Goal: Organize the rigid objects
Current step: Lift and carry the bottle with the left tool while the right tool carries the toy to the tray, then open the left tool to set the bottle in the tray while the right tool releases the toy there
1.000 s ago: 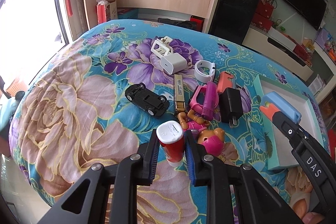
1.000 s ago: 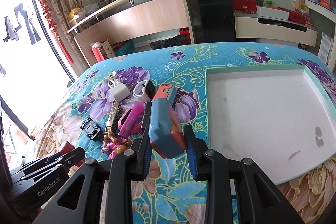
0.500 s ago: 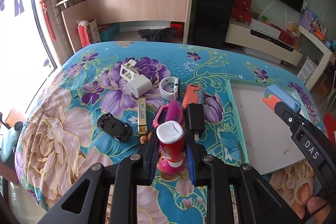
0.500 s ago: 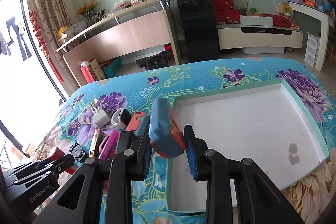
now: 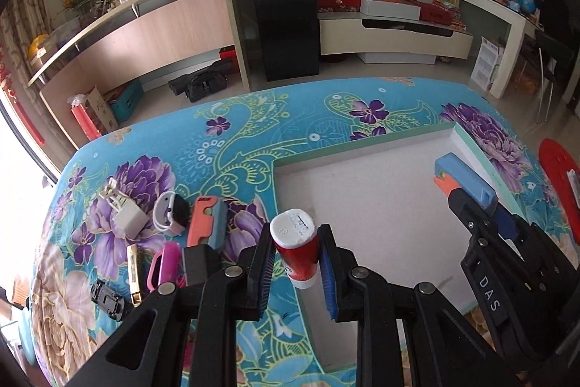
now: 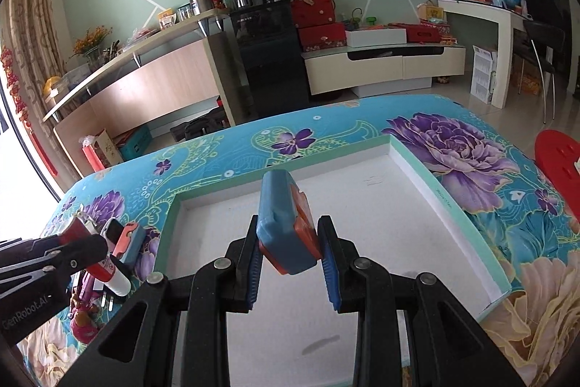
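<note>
Closest to me, the left gripper (image 5: 295, 263) is clamping a small red cylindrical bottle with a white cap (image 5: 295, 247), its long axis running forward and up along the fingers, and it is hanging right over the near-left wall of the shallow white tray with the mint-green rim (image 5: 366, 138); judging by that, only a short carry to the right is separating the bottle from the tray floor. The right gripper (image 6: 290, 260) is squeezing a flat blue and orange plastic case (image 6: 284, 231), standing on edge between the pads, and it is sitting fully above the tray's white floor (image 6: 362, 234), so this hand looks nearer to a release. Nothing is lying in the tray that I can see, so nothing is blocking either drop. Left of the tray, on the blue floral cloth (image 5: 253, 118), a coral and blue folding case (image 5: 206, 223), a black plug adapter (image 5: 199, 262), a pink toy (image 5: 165, 265), a white smartwatch (image 5: 170, 218), a white charger cube (image 5: 127, 216) and a black toy car (image 5: 108, 300) are waiting. Beyond, a black cabinet (image 5: 286, 17) is standing against the wall.
</note>
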The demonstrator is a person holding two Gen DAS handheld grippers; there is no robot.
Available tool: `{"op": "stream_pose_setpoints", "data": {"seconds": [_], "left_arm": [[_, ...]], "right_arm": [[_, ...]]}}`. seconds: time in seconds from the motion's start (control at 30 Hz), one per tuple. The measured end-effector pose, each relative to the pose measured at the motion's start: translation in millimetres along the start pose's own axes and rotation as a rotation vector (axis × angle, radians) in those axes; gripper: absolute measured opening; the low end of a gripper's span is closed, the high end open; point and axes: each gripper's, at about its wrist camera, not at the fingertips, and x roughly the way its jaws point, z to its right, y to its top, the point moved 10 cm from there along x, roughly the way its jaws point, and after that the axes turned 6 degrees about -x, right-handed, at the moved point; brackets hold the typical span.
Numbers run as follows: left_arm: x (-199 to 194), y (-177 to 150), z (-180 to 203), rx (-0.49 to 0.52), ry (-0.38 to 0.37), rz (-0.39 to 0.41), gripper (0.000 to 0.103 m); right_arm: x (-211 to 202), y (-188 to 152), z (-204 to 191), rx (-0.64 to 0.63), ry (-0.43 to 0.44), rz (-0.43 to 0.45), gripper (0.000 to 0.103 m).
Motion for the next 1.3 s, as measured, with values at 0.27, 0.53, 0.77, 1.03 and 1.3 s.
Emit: {"op": "stream_pose_setpoints", "data": {"seconds": [0.27,0.53,0.77,1.03,1.3], "left_arm": [[36.6,12.6,34.2,0.03,0.03,-0.03,0.025],[67.3,7.5,43.7,0.036,0.082,-0.07,0.025],[75.1,9.1,49.5,0.04,0.123,-0.063,0.026],[79.0,7.4,47.3,0.017,0.152,-0.06,0.069],[68.7,2.6,24.0,-0.061,0.165,-0.041,0.083]], "right_arm": [[3.4,0.0,40.9,0.041,-0.108,0.009,0.031],[4.7,-8.5,69.9,0.091,-0.152,-0.011,0.031],[10.7,-15.8,75.5,0.112,-0.141,-0.044,0.031],[11.7,-18.0,79.9,0.111,-0.152,-0.054,0.031],[10.2,-16.2,78.5,0.105,-0.153,-0.053,0.034]]}}
